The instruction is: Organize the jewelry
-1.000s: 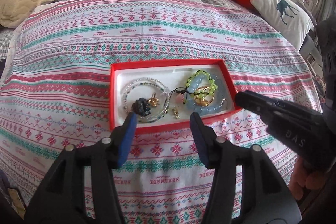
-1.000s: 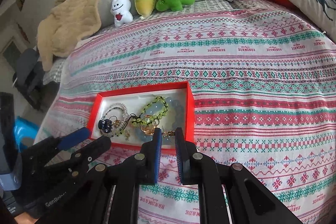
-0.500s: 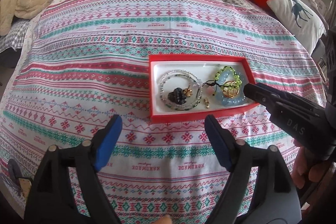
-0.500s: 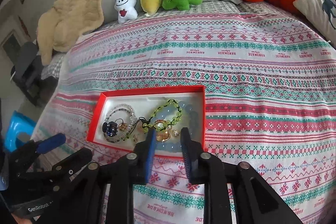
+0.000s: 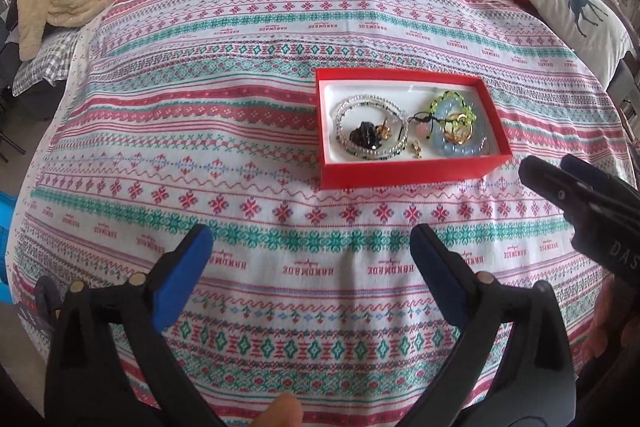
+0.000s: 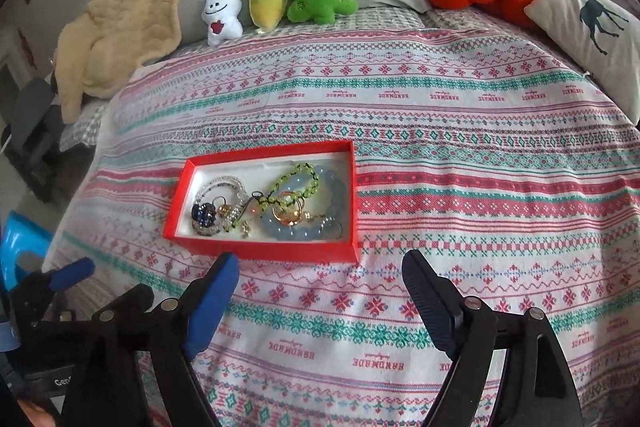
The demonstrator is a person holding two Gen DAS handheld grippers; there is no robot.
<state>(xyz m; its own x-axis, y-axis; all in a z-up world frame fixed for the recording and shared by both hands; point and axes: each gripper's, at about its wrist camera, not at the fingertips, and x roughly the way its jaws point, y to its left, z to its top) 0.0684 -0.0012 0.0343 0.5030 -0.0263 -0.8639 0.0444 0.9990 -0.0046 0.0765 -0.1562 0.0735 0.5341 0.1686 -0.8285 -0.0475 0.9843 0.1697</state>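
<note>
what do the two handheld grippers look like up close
Both the left gripper and the right gripper are matte black plastic with silver pivot pins and two tapered fingers faced with blue pads. White lettering marks their bodies. No cables or sleeves show.

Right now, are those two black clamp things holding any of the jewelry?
No. Both the left tool and the right tool are empty, jaws opening above the bedspread. All the jewelry lies in the red box.
</note>
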